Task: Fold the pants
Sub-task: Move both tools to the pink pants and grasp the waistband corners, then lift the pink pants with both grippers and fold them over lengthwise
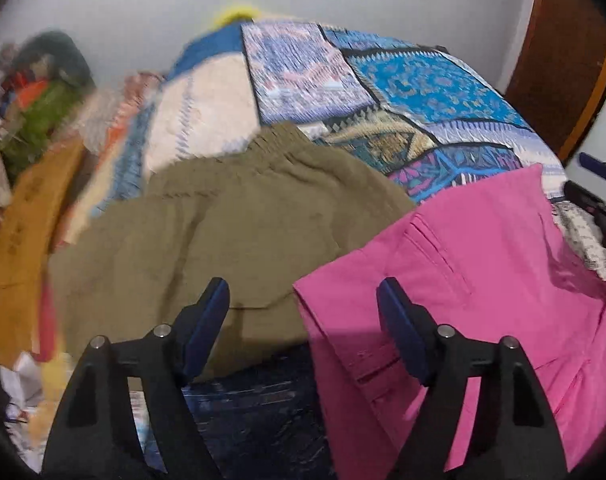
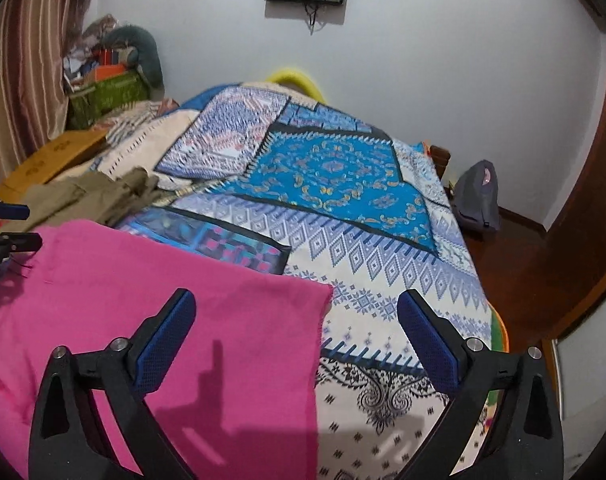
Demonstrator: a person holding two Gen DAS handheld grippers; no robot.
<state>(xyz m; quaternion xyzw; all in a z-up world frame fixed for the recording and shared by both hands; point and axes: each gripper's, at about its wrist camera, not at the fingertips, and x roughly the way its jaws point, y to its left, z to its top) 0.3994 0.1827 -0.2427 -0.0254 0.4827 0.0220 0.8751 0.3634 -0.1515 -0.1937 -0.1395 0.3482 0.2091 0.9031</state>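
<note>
On the bed (image 2: 383, 280), near its front edge, the pink pants (image 2: 151, 280) lie spread flat w/ the olive pants (image 1: 231, 216) touching them on the left, prob. queued for folding. Left gripper (image 1: 303, 300) hovers over the seam between the two, right gripper (image 2: 295, 312) over the pink hem edge; both jaws wide open, holding nothing. Bedspread to the right & beyond gives open room, but the left side is crowded w/ a cardboard box (image 1: 19, 240) & clutter.

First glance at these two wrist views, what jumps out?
The pink pants grab the eye first, spread flat on the near part of the patterned bedspread. Next comes the olive pants, lying just left of the pink pair. Both the left gripper and the right gripper hang open above the cloth, gripping nothing.
</note>
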